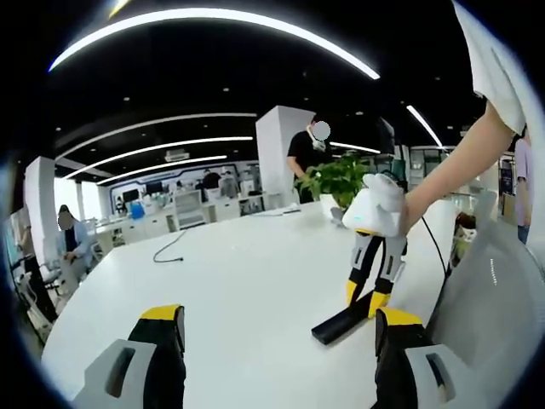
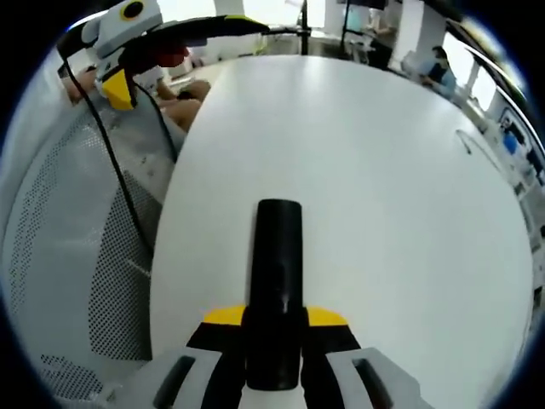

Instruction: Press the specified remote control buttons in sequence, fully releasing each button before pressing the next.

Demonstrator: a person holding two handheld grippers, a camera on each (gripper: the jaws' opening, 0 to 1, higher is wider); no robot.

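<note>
A long black remote control (image 2: 279, 273) lies lengthwise between the yellow-tipped jaws of my right gripper (image 2: 277, 317), which is shut on it, its far end reaching out over the white table (image 2: 383, 170). In the left gripper view the same remote (image 1: 339, 324) slants down onto the table (image 1: 238, 273) under the right gripper (image 1: 364, 300), which a person's hand (image 1: 417, 204) holds from above. My left gripper (image 1: 279, 328) stands open above the near table edge with nothing between its jaws. The left gripper (image 2: 196, 38) also appears at the top left of the right gripper view.
A grey mesh chair back (image 1: 494, 290) stands at the right table edge, seen too as the chair (image 2: 77, 221). A black cable (image 1: 170, 247) and a potted plant (image 1: 336, 179) sit at the table's far side. People stand and sit in the office behind.
</note>
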